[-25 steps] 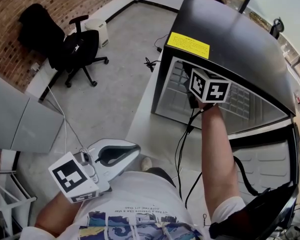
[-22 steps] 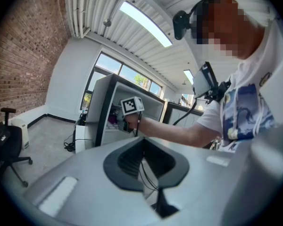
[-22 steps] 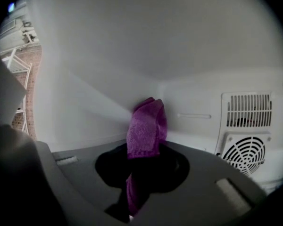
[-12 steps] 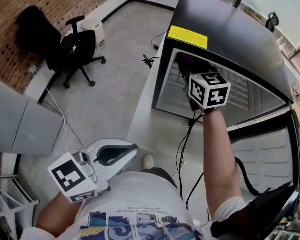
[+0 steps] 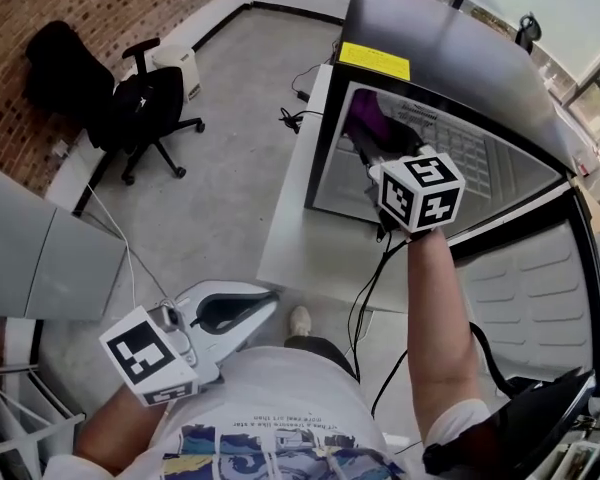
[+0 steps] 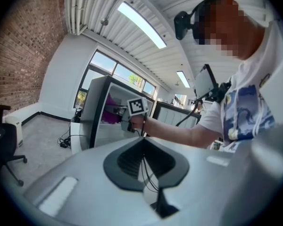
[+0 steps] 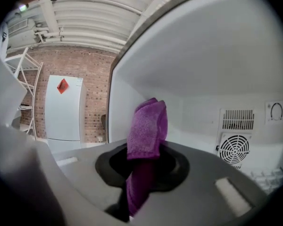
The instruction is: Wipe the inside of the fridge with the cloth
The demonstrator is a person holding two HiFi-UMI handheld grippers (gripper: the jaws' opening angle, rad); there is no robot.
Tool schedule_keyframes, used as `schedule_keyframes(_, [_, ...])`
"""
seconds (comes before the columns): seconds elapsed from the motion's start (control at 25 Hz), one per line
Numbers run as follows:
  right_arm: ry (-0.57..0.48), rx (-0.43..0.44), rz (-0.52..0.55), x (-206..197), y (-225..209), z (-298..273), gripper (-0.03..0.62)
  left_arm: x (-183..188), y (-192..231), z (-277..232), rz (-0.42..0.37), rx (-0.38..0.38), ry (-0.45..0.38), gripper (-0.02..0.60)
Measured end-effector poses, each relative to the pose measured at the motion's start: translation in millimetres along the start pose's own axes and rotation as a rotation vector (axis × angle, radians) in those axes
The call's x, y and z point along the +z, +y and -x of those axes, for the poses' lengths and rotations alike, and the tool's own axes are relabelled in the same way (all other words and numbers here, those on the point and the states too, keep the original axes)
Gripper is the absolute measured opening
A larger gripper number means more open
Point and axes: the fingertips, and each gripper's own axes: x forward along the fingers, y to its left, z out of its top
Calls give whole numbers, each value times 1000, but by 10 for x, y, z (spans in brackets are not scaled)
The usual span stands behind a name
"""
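Head view: the black mini fridge (image 5: 460, 63) stands open on a white base, its door (image 5: 525, 298) swung out to the right. The right gripper (image 5: 372, 153) reaches into the opening. The purple cloth (image 5: 364, 118) sits in the upper left corner of the cavity, just inside the left frame edge. To its right the wire shelf (image 5: 470, 163) and the rest of the interior lie open. The left gripper (image 5: 267, 306) hangs low by the person's torso, well apart from the fridge, over bare concrete floor (image 5: 220, 168). An office chair (image 5: 150, 103) stands off near the brick wall (image 5: 100, 8).

Left gripper view: the jaws are drawn together at their tips with nothing between them. Beyond them the fridge shows side-on, the other gripper's marker cube (image 6: 137, 106) at its front edge and the cloth inside.

Right gripper view: the jaws are clamped on the cloth, which stands up folded between them. It lies near the fridge's white left inner wall (image 7: 125, 109), though whether it touches cannot be told. The back wall with its round fan grille (image 7: 234, 148) is off to the right, with clear space before it.
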Motion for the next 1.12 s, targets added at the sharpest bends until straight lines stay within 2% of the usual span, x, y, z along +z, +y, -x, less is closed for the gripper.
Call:
schedule_keyframes(0.4, [-6, -16, -11, -23, 340, 279, 54, -77, -136, 272, -17, -28, -4, 5])
schedule_keyframes(0.64, [-23, -59, -37, -30, 435, 480, 54, -129, -203, 393, -22, -58, 4, 6])
schedule_keyframes(0.88, [-29, -163, -62, -61, 194, 774, 54, -184, -252, 367, -22, -108, 22, 5])
schedule_keyframes(1.12, [3, -320, -48, -78, -381, 1158, 54, -143, -266, 195, -19, -164, 18, 5])
